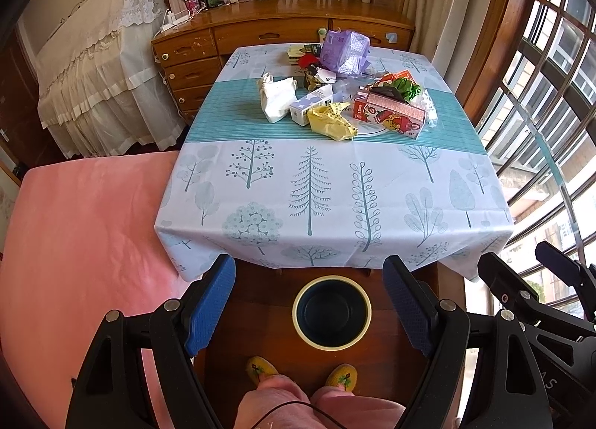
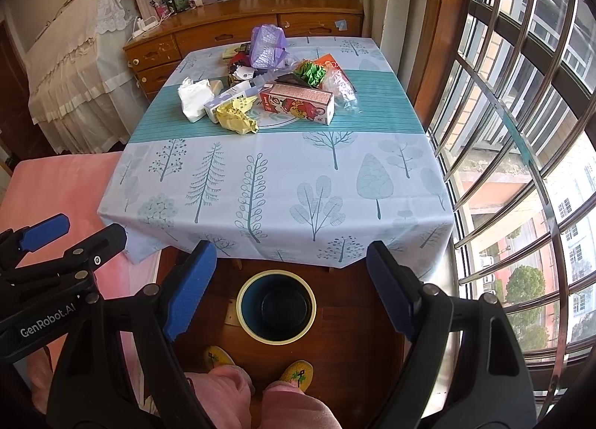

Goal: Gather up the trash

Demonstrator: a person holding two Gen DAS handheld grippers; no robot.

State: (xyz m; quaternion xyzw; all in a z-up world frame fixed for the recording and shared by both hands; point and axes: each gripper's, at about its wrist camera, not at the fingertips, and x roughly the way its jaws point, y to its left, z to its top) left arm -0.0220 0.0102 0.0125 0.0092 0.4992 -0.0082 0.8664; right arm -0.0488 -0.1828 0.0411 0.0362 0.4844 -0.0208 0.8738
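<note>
White lettering "GenRobot.AI" runs along the black plastic left gripper [image 2: 74, 239] body; other print is illegible.

A smooth printed cloth [image 1: 316, 183] covers the table, under crumpled yellow paper [image 1: 331, 121], a glossy red carton [image 1: 389, 114] and crinkled purple plastic wrap [image 1: 344, 52]. The wooden dresser [image 1: 260, 24] shines with varnish. The gripper pads [image 1: 210, 302] look like matt, finely textured blue rubber.

Home bedroom: bed [image 1: 74, 242], dresser [image 1: 260, 34]

Trash pile [image 1: 342, 93] mid-table; empty bin [image 1: 331, 311] on floor w/ cream rim
</note>
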